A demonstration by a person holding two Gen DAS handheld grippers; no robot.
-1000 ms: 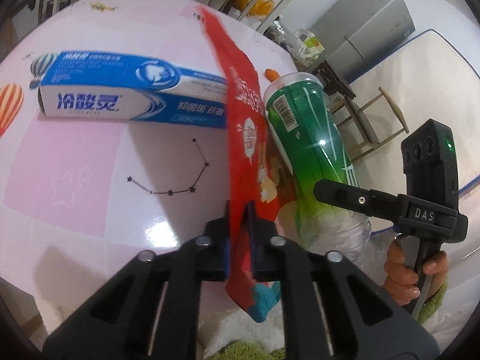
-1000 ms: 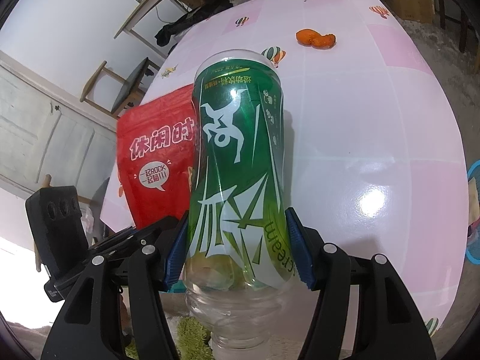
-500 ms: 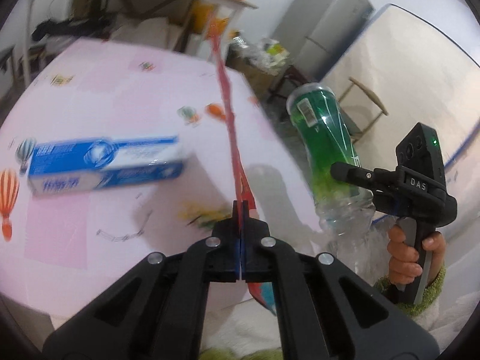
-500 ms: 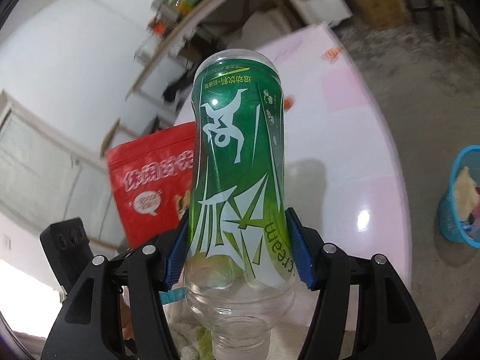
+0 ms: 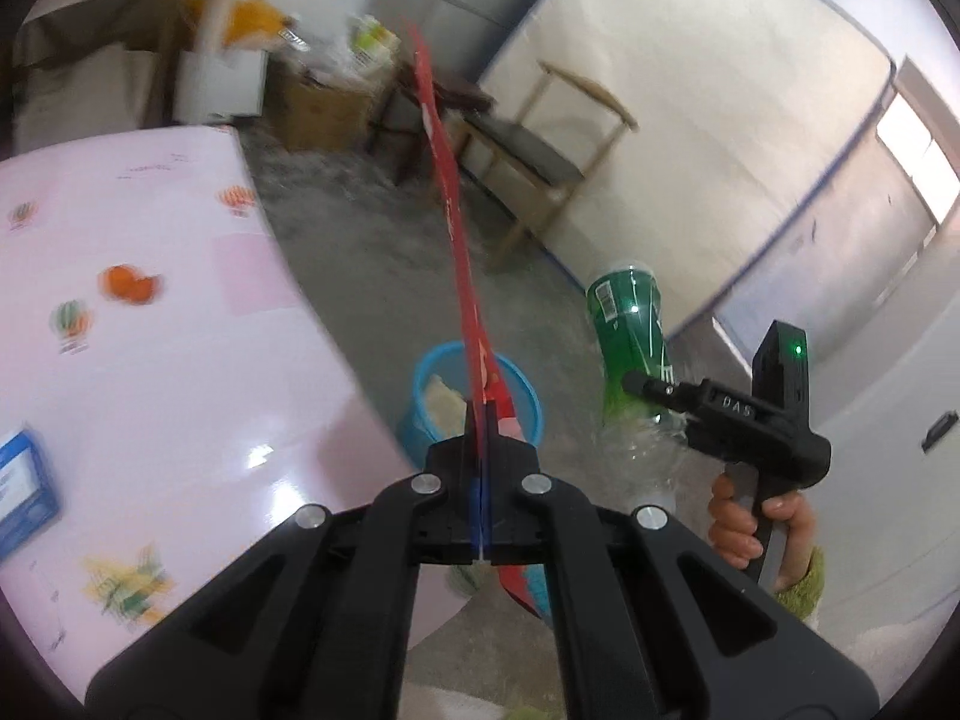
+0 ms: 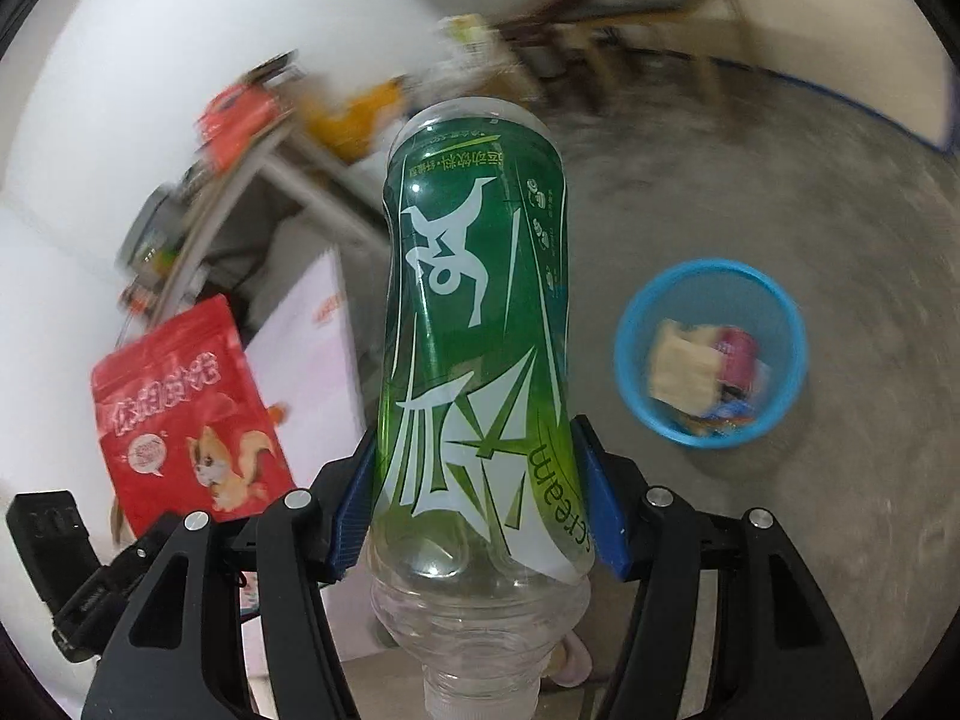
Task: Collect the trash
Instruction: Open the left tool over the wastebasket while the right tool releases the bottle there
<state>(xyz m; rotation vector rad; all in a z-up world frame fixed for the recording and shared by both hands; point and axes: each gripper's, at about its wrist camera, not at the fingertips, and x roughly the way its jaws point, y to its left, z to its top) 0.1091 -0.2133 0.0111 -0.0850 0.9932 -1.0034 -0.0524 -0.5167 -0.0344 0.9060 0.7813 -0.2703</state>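
**Both hands loaded, bin on the floor below**

The left hand-held gripper (image 5: pixel 482 420) is clenched tight on a red snack bag (image 5: pixel 456 240), which in its own camera shows edge-on, a thin red strip rising from between the pressed-together jaws. From the right wrist view the same bag (image 6: pixel 180 414) shows its printed face, with white characters and a cartoon squirrel, held up at the left of the picture.

The right hand-held gripper (image 6: pixel 480 492) is grasping a green plastic bottle (image 6: pixel 474 312): its blue pads press on both sides of the label near the clear neck end, and the bottle's base points away from the camera. In the left wrist view the bottle (image 5: pixel 630 324) hangs at the right, with a hand (image 5: pixel 756 528) wrapped round the gripper's handle.

A blue bin (image 6: pixel 780 300) stands on the grey concrete floor (image 6: pixel 780 150), with wrappers already in it. In the left wrist view the bin (image 5: pixel 522 390) sits just past the edge of the pink surface (image 5: pixel 150 360), partly behind the red bag. An orange scrap (image 5: pixel 129 284) and the end of a blue box (image 5: pixel 24 480) lie on that surface.
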